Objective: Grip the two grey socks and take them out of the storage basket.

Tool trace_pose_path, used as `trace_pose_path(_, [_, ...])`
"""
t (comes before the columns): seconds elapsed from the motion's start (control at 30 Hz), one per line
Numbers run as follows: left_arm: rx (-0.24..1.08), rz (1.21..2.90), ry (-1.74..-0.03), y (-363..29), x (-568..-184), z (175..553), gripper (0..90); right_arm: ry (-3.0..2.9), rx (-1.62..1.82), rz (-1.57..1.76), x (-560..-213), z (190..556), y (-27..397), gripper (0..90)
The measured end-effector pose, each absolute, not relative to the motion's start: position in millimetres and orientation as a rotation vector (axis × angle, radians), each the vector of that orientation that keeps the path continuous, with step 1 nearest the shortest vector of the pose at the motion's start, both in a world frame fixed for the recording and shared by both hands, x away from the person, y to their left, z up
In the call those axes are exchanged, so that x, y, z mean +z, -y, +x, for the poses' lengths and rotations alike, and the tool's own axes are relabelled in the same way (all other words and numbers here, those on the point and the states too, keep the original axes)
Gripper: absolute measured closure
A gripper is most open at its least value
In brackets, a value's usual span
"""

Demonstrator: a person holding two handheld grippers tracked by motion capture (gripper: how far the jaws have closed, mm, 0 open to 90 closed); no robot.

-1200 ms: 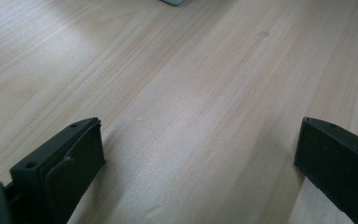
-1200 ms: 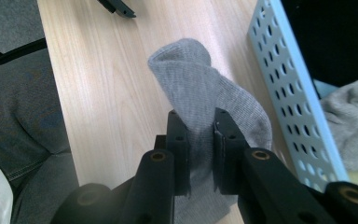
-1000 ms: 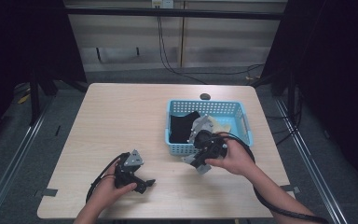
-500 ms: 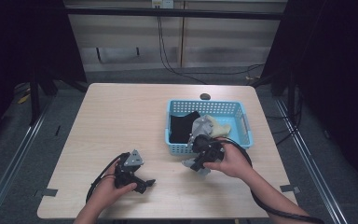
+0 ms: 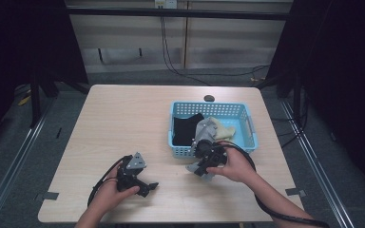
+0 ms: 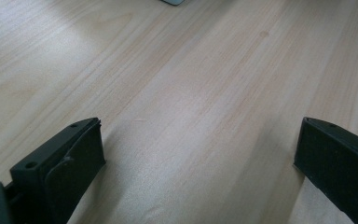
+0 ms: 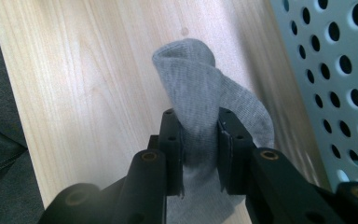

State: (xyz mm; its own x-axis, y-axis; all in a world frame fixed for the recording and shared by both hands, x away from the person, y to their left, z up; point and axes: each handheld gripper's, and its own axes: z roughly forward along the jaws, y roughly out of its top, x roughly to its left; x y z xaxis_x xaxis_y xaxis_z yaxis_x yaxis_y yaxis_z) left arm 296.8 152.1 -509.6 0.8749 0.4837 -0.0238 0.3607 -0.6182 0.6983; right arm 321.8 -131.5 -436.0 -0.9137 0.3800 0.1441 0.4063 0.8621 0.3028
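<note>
A grey sock (image 7: 205, 107) is pinched between the jaws of my right gripper (image 7: 199, 135), which is shut on it just above the wooden table (image 7: 88, 79). In the high view that right gripper (image 5: 204, 168) is held in front of the blue basket (image 5: 247, 128), with the grey sock (image 5: 196, 169) hanging under it onto the table. My left gripper (image 5: 147, 186) rests low near the table's front left with its jaws wide open; the left gripper view has bare wood between its fingers (image 6: 65, 163).
The blue perforated basket (image 7: 345, 70) holds a black cloth (image 5: 187, 128) and a cream cloth (image 5: 223, 127). A small dark disc (image 5: 209, 98) lies behind the basket. Cables trail from both grippers. Dark frame posts stand at the table's far sides.
My right gripper has come out of the basket toward the table's front edge, carrying the grey sock down to the wood. The left gripper has stayed where it was.
</note>
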Motion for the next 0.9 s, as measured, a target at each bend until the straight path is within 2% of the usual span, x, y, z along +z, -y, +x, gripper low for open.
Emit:
trace_pose_path(0.27, [0.214,2.3,-0.606,-152,-510,297,0.6,2.949,-0.508,-0.644,-437,320,131,71.8])
trace_pose_path(0.6, [0.215,2.3,-0.605,-152,-510,297,0.6,2.93,-0.515,-0.66,-435,319,134,61.6])
trace_pose_path(0.67, [0.215,2.3,-0.605,-152,-510,297,0.6,2.922,-0.528,-0.677,-432,319,135,56.9])
trace_pose_path(0.9, [0.215,2.3,-0.606,-152,-510,297,0.6,2.914,-0.581,-0.697,-415,321,141,51.8])
